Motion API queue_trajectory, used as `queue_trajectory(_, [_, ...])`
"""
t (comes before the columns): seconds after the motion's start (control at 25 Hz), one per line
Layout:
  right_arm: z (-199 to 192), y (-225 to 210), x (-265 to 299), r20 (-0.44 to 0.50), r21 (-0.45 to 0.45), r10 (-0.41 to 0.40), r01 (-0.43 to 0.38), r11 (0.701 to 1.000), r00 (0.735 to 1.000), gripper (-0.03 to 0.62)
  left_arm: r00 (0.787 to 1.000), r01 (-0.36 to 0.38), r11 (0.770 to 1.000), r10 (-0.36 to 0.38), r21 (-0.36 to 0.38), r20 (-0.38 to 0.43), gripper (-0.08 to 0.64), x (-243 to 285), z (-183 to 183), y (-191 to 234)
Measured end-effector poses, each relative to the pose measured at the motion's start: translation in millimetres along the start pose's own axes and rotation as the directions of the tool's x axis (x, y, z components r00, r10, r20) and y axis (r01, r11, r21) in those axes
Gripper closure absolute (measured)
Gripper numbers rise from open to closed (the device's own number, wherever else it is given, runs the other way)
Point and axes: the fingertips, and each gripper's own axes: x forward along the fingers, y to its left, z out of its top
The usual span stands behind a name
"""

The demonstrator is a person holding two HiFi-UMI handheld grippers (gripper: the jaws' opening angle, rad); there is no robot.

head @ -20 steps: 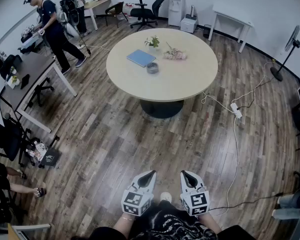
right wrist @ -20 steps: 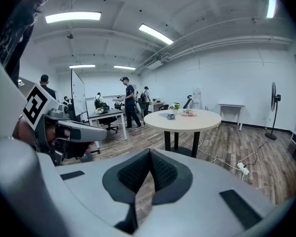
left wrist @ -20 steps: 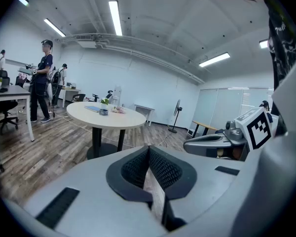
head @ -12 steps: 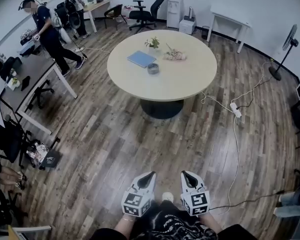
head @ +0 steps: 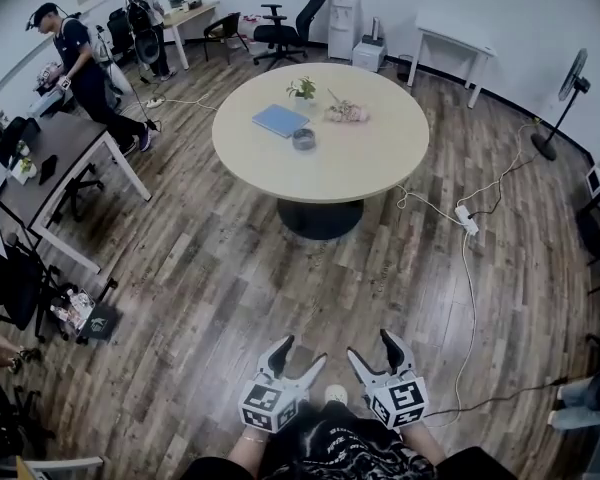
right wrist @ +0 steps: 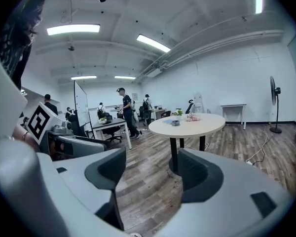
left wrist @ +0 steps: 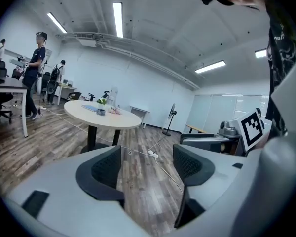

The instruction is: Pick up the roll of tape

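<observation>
Roll of tape [head: 304,139] is located flat near the middle of the round surface [head: 380,168], well ahead across the floor, roughly in line with the left gripper [head: 297,357], judged marginally nearer than the right gripper [head: 376,354]; both are held spread, empty.

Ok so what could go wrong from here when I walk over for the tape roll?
The white cable and power strip lie across the floor right of the round table: possible trip. The roll of tape sits close beside the blue notebook, so the open right hand-held gripper might nudge the notebook.
</observation>
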Motion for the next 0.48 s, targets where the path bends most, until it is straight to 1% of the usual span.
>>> queue_trajectory(0.04, [0.8,1.9,1.2,0.000,-0.005,0.002,-0.002,1.000,1.000,0.254,1.000,0.009,1.000,-0.009,0.000,-0.002,0.225,-1.7,0.3,1.2])
queue_trajectory(0.12, [2.3,5.0,4.7,0.000,-0.009,-0.002,0.002,1.000,1.000,0.235,1.000,0.013,1.000,-0.013,0.011,-0.006,0.207,-5.1,2.0,6.5])
queue_trajectory(0.24, [4.0,9.3,11.0,-0.003,-0.016,-0.025,0.025,1.000,1.000,0.235,1.000,0.021,0.999,-0.021,0.033,-0.011,0.206,-8.9,6.3,15.8])
queue_trajectory(0.36, [2.2,14.9,17.1,-0.007,-0.009,-0.053,0.053,0.999,0.999,0.235,0.999,0.035,0.998,-0.035,0.048,0.002,0.201,-12.9,10.6,27.0])
queue_trajectory(0.48, [-0.5,24.1,24.9,-0.003,-0.001,-0.073,0.073,0.997,0.997,0.235,0.999,0.054,0.995,-0.054,0.082,-0.002,0.201,-18.5,11.4,37.8])
